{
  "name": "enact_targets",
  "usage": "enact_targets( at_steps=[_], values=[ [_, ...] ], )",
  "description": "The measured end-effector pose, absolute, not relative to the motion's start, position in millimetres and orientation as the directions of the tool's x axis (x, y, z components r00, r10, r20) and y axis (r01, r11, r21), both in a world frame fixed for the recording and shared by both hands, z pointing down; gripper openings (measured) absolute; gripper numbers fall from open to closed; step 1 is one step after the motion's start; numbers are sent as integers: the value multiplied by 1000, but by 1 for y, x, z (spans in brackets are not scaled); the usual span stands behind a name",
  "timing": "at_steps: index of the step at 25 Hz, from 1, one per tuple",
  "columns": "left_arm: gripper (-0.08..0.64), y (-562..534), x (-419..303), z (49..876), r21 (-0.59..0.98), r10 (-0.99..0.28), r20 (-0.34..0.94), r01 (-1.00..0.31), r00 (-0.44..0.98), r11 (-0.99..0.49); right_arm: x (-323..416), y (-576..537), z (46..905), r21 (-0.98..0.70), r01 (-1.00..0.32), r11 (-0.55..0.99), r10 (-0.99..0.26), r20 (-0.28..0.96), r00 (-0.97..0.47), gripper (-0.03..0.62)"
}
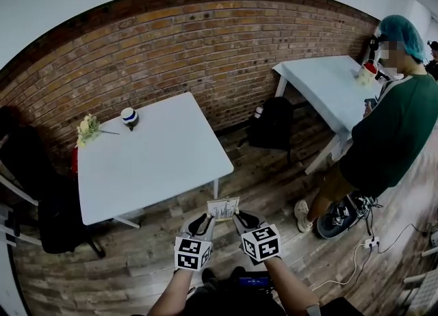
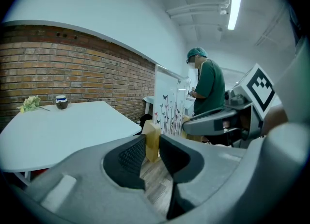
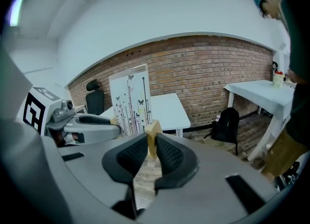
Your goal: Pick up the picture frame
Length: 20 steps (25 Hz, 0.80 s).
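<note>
Spanning between left gripper (image 1: 203, 221) and right gripper (image 1: 243, 219), picture frame (image 1: 223, 208), edges clamped

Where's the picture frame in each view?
Head view: bottom centre, picture frame between left claw and right claw.
Left gripper view: centre, wooden edge in the jaws, printed panel to the right.
Right gripper view: centre, wooden edge in the jaws, panel to the left.
Shared landmark: white table by brick wall.
</note>
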<state>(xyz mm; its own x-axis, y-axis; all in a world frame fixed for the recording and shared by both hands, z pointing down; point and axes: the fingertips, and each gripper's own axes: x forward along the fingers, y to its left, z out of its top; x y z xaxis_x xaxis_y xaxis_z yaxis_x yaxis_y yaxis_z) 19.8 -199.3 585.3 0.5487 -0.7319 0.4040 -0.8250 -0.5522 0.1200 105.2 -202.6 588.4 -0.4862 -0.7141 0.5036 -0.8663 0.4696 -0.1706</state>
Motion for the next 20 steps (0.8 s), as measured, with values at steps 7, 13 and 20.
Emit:
enact_targets(
  at_steps=[7, 13, 20],
  values=[
    [95, -195, 29, 576, 123, -751, 397, -841, 528, -527, 115, -200, 581, -176, -854, 490, -711, 486, -508, 63],
    [95, -190, 32, 574, 106, -763, 390, -848, 515, -519, 117, -196, 580, -177, -849, 499, -711, 476, -517, 63],
    [95, -183, 30, 572, 105, -761, 390, -846, 518, -522, 116, -188, 577, -176, -852, 493, -715, 475, -513, 63]
  ],
)
